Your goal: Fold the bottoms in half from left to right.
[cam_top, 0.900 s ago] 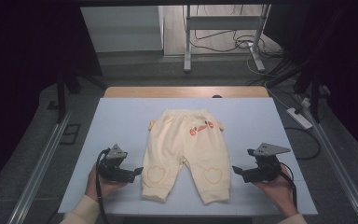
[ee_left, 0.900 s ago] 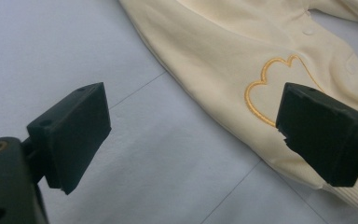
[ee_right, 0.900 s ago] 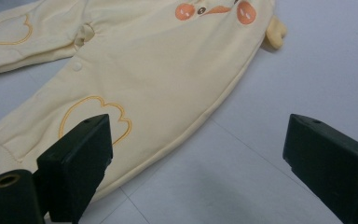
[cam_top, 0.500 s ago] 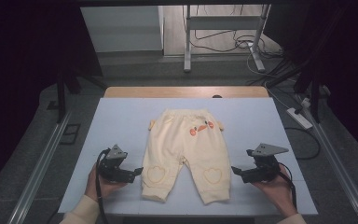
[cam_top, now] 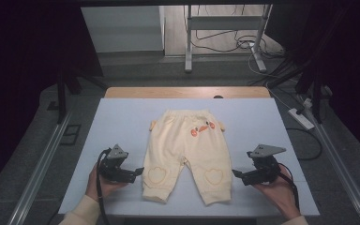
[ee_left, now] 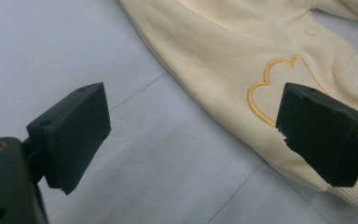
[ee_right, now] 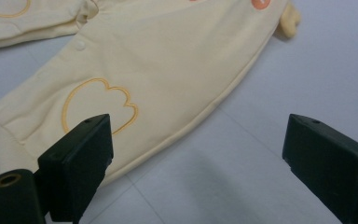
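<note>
A pair of cream baby trousers (cam_top: 183, 150) lies flat on the pale blue table (cam_top: 122, 122), waistband away from me, with an orange print near the waist and a yellow embroidered outline on each knee. My left gripper (cam_top: 137, 171) rests just left of the left trouser leg, jaws wide open and pointing at it, nothing between them. In the left gripper view the knee embroidery (ee_left: 272, 88) lies just beyond the jaws. My right gripper (cam_top: 237, 174) sits just right of the right leg, open as well, with the trouser leg (ee_right: 135, 84) ahead of its jaws.
The table ends in a wooden strip (cam_top: 187, 92) at the far side. Metal rails (cam_top: 42, 159) run along both sides. A power strip (cam_top: 301, 118) and cables lie on the floor at the right, and a stand's legs (cam_top: 225, 37) are beyond the table.
</note>
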Action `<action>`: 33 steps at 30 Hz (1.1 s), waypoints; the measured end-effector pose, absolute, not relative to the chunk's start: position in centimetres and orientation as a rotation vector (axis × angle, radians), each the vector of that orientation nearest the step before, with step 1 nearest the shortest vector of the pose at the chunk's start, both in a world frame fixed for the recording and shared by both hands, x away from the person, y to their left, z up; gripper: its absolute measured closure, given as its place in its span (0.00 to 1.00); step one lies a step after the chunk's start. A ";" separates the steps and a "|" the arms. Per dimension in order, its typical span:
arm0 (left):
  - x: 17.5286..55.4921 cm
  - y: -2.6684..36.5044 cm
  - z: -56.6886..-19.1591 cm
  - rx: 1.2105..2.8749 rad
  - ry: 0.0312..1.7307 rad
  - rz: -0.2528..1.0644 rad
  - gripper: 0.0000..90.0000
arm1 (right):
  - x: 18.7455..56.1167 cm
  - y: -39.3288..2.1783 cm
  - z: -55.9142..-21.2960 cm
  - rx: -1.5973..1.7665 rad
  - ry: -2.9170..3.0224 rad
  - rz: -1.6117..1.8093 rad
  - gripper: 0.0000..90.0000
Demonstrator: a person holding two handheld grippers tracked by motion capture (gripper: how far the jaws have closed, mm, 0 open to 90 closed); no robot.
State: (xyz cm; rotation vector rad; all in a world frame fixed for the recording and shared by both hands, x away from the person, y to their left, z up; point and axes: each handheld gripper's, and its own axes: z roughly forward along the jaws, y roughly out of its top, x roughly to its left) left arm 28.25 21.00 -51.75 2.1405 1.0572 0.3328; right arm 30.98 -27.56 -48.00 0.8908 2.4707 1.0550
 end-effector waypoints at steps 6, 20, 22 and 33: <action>28.4 21.2 -51.7 2.132 1.065 0.336 0.11 | 30.9 -27.3 -47.5 0.910 2.446 1.078 0.09; 28.7 21.2 -51.7 2.128 1.067 0.331 0.11 | 31.0 -25.8 -47.4 0.890 2.467 1.156 0.10; 28.8 21.2 -51.7 2.127 1.067 0.331 0.11 | 31.0 -25.2 -47.3 0.881 2.473 1.167 0.10; 29.0 21.3 -51.7 2.126 1.068 0.325 0.11 | 31.2 -23.2 -47.2 0.841 2.501 1.183 0.10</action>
